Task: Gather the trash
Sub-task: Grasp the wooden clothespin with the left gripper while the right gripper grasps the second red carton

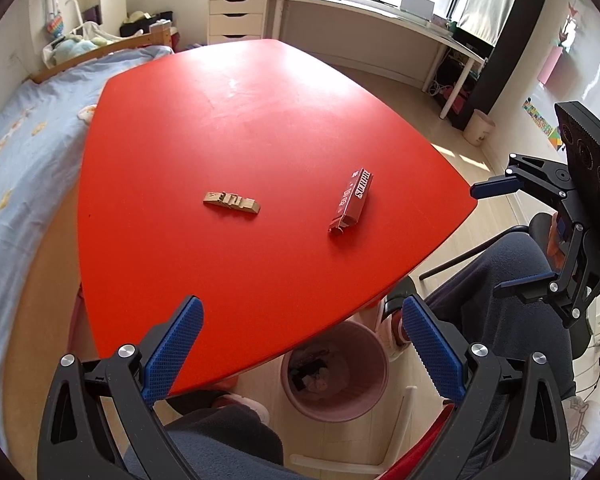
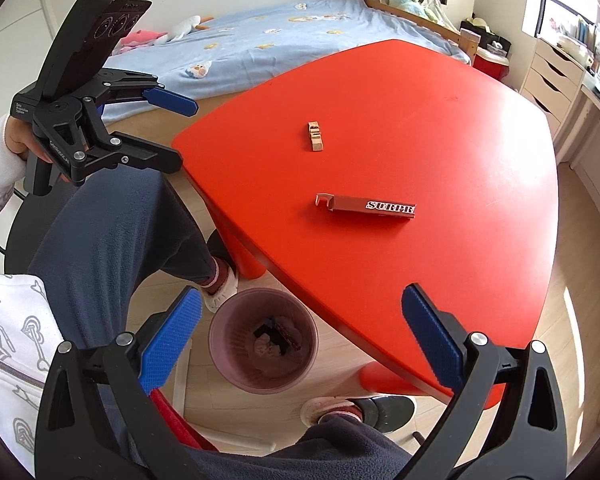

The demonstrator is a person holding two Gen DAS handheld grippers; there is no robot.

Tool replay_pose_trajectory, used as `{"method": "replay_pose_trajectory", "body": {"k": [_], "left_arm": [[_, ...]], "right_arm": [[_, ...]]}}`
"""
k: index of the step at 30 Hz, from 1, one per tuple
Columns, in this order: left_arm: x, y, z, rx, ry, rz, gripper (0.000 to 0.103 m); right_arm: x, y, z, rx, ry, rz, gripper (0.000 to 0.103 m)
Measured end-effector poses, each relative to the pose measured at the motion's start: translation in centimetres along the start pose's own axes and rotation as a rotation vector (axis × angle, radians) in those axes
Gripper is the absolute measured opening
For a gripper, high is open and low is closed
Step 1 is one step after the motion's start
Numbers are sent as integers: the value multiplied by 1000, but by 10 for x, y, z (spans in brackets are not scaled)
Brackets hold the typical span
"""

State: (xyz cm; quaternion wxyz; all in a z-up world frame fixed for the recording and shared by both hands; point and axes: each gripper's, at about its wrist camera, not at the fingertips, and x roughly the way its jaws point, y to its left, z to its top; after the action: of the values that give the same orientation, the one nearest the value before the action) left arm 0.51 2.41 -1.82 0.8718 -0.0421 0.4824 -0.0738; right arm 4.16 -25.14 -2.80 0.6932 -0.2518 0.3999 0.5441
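Both tools spread wide and empty, left tool (image 1: 300, 356) and right tool (image 2: 302, 336) above the pink bin (image 2: 263, 339); red carton (image 2: 367, 207) and tan scrap (image 1: 231, 202) lie apart on the desk (image 1: 260, 100) — we'd take the carton across its narrow sides

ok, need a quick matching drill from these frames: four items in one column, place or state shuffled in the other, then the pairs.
Items:
1. red carton
2. tan cardboard piece
3. pink bin
4. left gripper

Place or state:
A. on the floor by the table's near edge, trash already inside
B. lying on the red table, end flap open, white lettering
C. open, holding nothing
D. flattened on the table, nearer the bed side

Pairs: 1-B, 2-D, 3-A, 4-C
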Motion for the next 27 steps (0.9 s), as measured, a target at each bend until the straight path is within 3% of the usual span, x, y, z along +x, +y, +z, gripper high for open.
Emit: {"method": "replay_pose_trajectory", "body": {"k": [11,27], "left_arm": [[19,26,30,164,52,-25,95],[74,44,55,573,148,-137,95]], "right_arm": [[18,-20,27,-191,54,48,98],[59,-53,56,-340,113,111,98]]}}
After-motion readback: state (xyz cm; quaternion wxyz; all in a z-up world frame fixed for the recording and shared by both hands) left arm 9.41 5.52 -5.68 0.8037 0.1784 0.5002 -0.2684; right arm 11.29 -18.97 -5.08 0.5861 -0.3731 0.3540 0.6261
